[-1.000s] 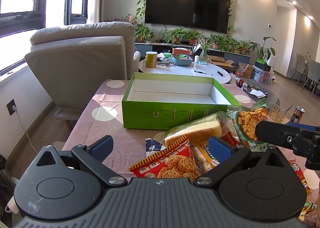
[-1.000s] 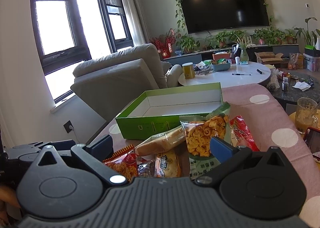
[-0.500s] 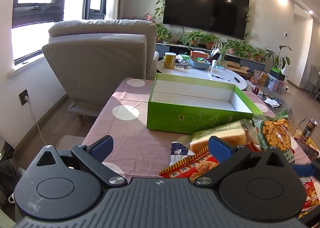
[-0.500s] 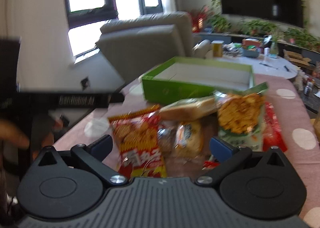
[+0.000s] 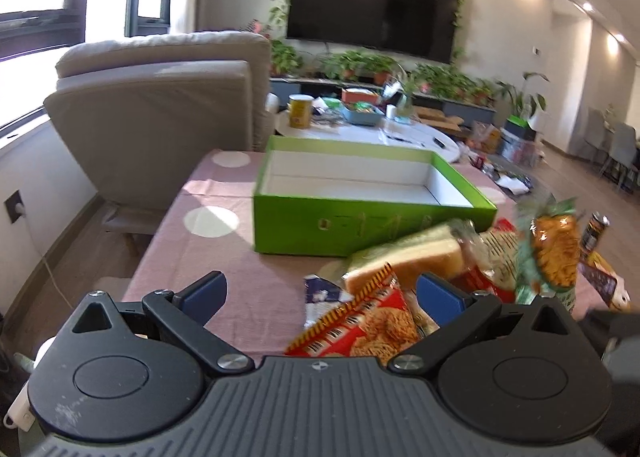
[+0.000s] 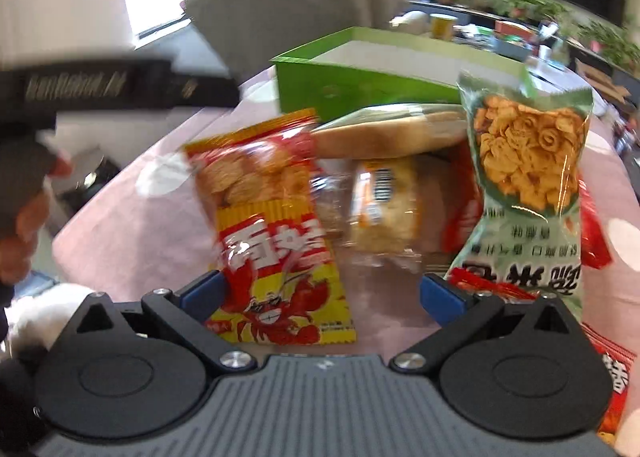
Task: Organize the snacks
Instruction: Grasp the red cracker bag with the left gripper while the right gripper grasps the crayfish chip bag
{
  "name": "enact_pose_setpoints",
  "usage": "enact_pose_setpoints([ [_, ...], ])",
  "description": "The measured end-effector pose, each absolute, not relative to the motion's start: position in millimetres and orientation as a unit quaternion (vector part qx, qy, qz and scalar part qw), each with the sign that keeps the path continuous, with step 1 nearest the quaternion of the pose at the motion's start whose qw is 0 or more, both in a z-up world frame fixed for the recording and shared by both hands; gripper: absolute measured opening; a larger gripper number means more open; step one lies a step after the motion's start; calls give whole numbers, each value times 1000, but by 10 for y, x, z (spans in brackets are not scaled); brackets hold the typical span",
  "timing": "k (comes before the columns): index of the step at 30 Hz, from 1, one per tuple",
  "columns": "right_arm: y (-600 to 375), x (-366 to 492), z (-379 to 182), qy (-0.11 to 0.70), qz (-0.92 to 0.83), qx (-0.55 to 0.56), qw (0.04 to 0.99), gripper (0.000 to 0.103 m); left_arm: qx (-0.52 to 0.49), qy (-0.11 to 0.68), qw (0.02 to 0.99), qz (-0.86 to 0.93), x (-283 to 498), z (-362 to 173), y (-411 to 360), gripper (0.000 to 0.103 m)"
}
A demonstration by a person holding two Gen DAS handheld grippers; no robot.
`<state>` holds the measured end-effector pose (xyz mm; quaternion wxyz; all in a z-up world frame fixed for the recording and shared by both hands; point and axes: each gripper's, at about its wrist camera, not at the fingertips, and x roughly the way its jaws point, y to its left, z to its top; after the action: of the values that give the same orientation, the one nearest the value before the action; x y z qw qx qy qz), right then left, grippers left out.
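The green box (image 5: 372, 213) stands open on the worktop (image 5: 224, 257), which wears a pink cloth with white dots. Its white inside shows nothing in it from either view.

The snacks lie in a heap just in front of the box, on the side nearer the cameras. A wrapped bread loaf (image 5: 404, 261) lies tilted closest to the box wall, near touching it. A red-and-yellow crab bag (image 6: 276, 229) lies in front of the loaf and to its left in the right wrist view, flat on the cloth, overlapping the loaf's end. A green bag of curled crisps (image 6: 528, 161) stands upright at the right end of the heap, in front of the box's right corner. Between the crab bag and the green bag lies a small clear-wrapped cake (image 6: 384, 209), in front of the loaf. Red packets (image 6: 592, 233) show behind and under the green bag. A dark can (image 5: 594, 229) stands right of the heap, apart from the box.

The left gripper (image 5: 320, 293) hangs over the cloth in front of the box, fingers spread wide with nothing between them; the crab bag's corner lies below the right finger. The right gripper (image 6: 322, 295) is low over the heap, fingers also wide apart, the bottom edge of the crab bag lying just inside its left finger (image 6: 202, 295); whether they touch cannot be told through the blur.
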<state>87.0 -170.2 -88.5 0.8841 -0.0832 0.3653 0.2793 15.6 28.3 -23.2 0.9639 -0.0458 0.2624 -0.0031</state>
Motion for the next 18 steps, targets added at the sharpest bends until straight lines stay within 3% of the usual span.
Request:
enact_pose_setpoints([
  [3, -1763, 855, -853, 329, 224, -116, 910, 78, -41, 275, 960, -15, 192, -291, 257, 102],
  [6, -1879, 882, -819, 337, 233, -80, 909, 78, -39, 286, 957, -28, 229, -346, 271, 100],
  [7, -1919, 880, -796, 342, 251, -59, 904, 78, -38, 288, 956, -34, 244, -361, 275, 95],
  [10, -1949, 853, -710, 347, 304, -45, 886, 78, -44, 306, 949, -61, 319, -431, 319, 61],
  [14, -1859, 820, -706, 359, 327, -60, 872, 78, -71, 314, 943, -80, 344, -474, 409, 34],
  [18, -1769, 759, -722, 373, 331, -69, 864, 78, -56, 328, 941, -61, 318, -519, 483, 27],
])
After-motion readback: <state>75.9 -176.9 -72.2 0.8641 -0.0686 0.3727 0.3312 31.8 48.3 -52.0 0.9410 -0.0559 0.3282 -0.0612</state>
